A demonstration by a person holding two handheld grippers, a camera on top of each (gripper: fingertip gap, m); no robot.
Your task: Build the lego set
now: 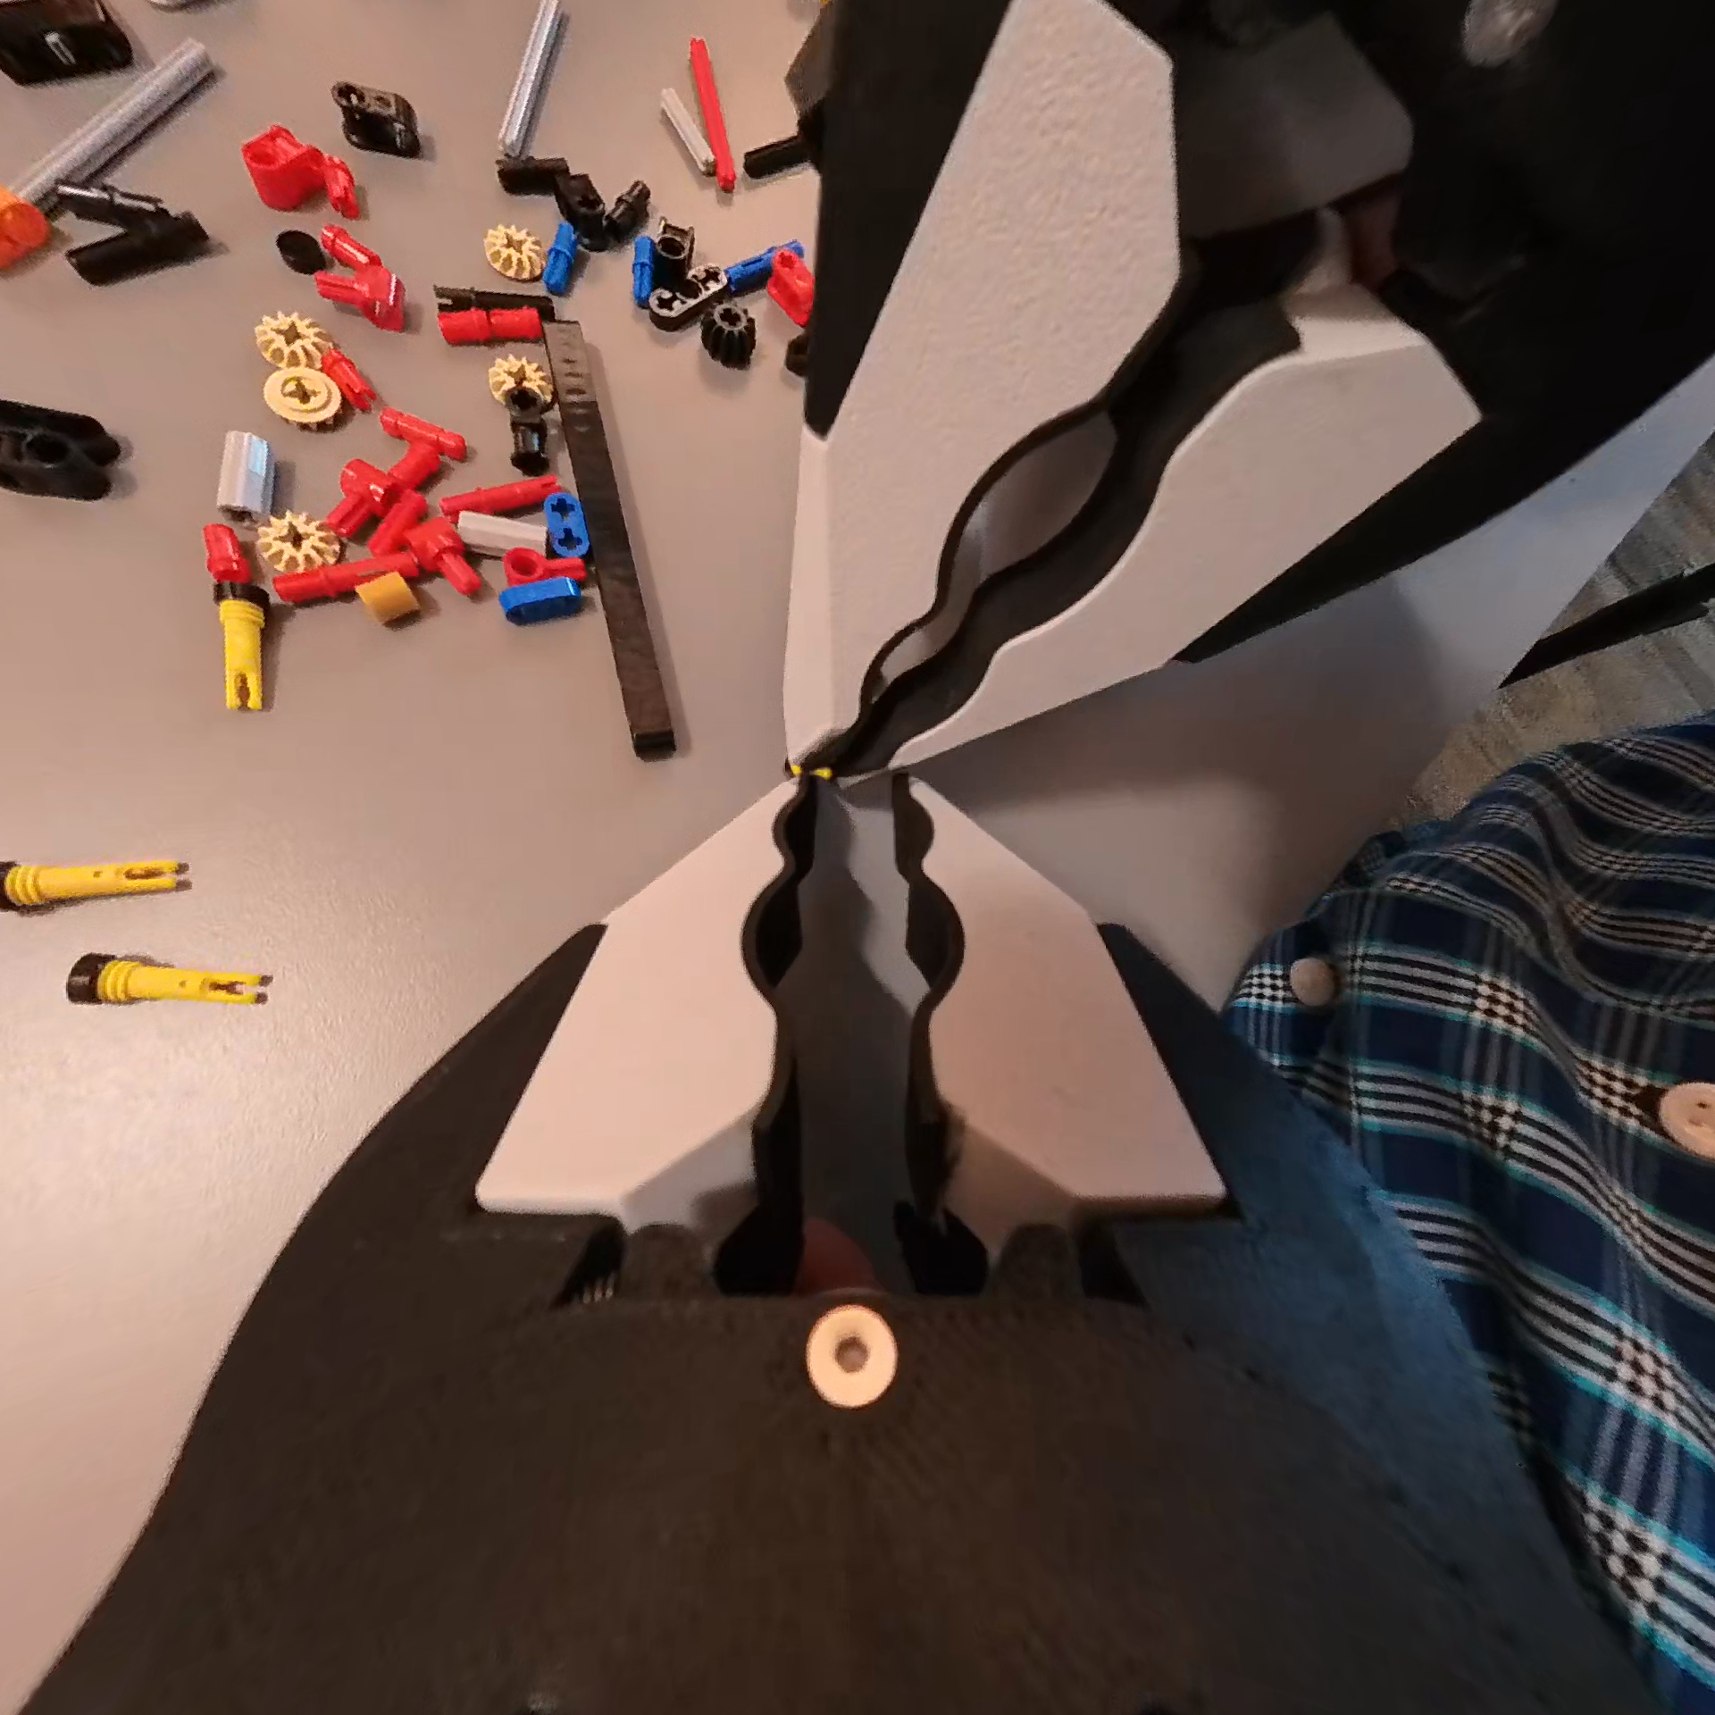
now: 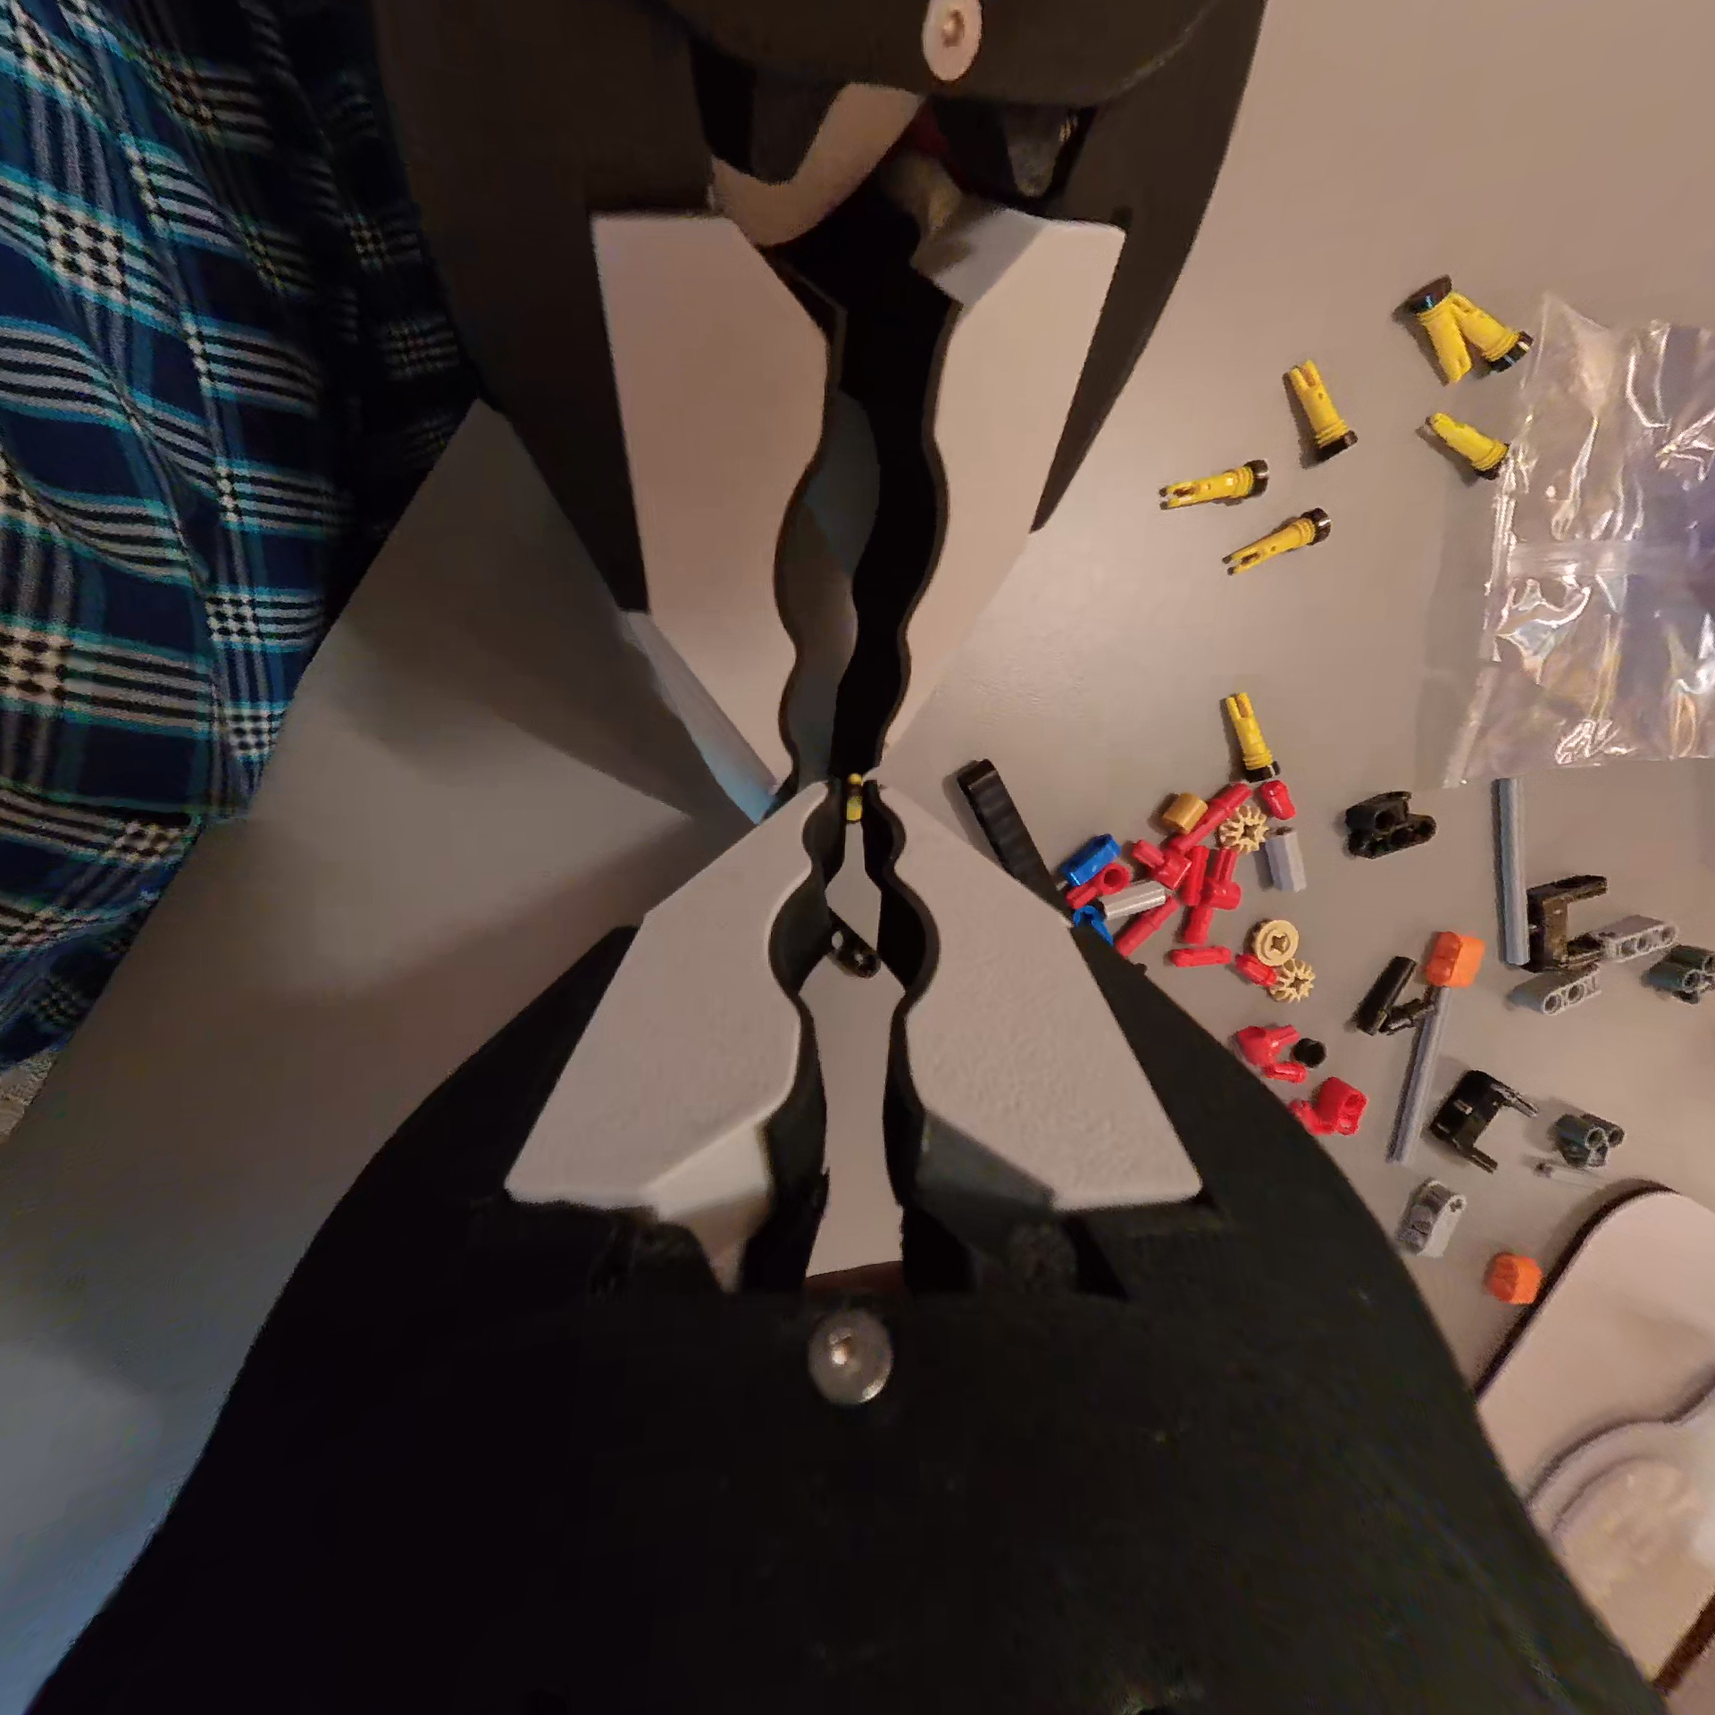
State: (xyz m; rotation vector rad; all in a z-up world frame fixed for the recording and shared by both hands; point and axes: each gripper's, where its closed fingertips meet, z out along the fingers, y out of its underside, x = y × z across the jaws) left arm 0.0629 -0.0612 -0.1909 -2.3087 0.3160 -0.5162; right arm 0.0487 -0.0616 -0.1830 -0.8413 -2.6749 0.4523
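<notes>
My right gripper (image 2: pixel 856 800) is shut on a small yellow pin (image 2: pixel 854 804) at its fingertips, held above the grey table (image 2: pixel 1067 575). In the left wrist view the right gripper (image 1: pixel 821 759) comes down from above with the yellow pin (image 1: pixel 822 772) just showing at its tips. My left gripper (image 1: pixel 854 787) meets it tip to tip; its jaws stand a little apart and I see nothing between them. It enters the right wrist view (image 2: pixel 849 766) from the top.
Loose red, blue, tan and black parts (image 1: pixel 399 520) lie left of the grippers, with a long black toothed strip (image 1: pixel 608 529). Yellow pins (image 1: pixel 167 979) lie nearer. A clear plastic bag (image 2: pixel 1615 557) and several yellow pins (image 2: pixel 1216 487) lie right. A person's plaid shirt (image 1: pixel 1485 1067) is at the table edge. Both grippers' tips are close together, under 4 cm apart.
</notes>
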